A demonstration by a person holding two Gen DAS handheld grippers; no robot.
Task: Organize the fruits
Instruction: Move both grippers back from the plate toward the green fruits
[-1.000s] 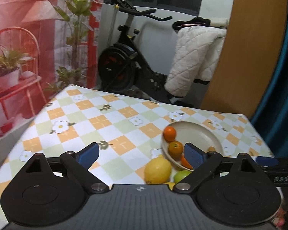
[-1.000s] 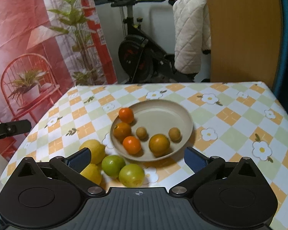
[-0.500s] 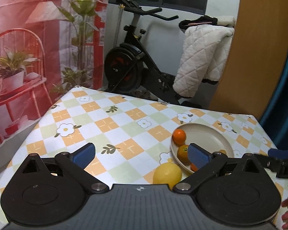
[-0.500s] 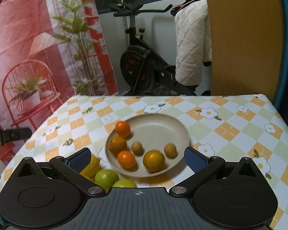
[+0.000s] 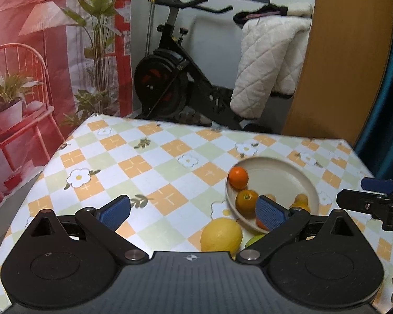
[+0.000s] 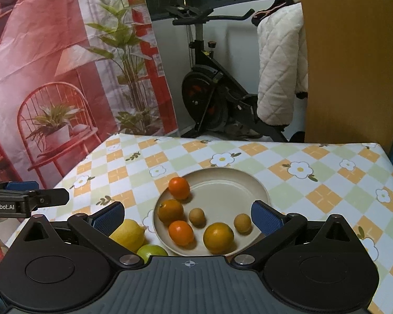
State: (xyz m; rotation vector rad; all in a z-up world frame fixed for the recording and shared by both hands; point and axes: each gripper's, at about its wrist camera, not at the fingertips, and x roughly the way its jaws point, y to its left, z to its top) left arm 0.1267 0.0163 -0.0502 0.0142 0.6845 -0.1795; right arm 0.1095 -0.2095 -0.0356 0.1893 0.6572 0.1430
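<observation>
A beige plate (image 6: 230, 183) on the checkered tablecloth holds several small oranges, such as one at its far left (image 6: 179, 188), and two small brown fruits (image 6: 196, 217). A yellow lemon (image 6: 127, 235) and a green lime (image 6: 152, 251) lie on the cloth left of the plate. My right gripper (image 6: 187, 216) is open and empty, raised at the plate's near side. My left gripper (image 5: 194, 208) is open and empty, above the cloth left of the plate (image 5: 283, 172), with the lemon (image 5: 220, 235) just beneath it. Each gripper shows at the edge of the other's view.
The table (image 5: 133, 164) carries a floral checkered cloth. Behind it stand an exercise bike (image 6: 214, 96) with a white quilted blanket (image 6: 280, 65), a wooden panel (image 6: 348, 60) at the right, and a red printed backdrop (image 6: 39, 65) at the left.
Both grippers have drawn back and risen from the fruit. In the right wrist view the plate sits lower and the limes and lemons are partly hidden by the gripper body.
</observation>
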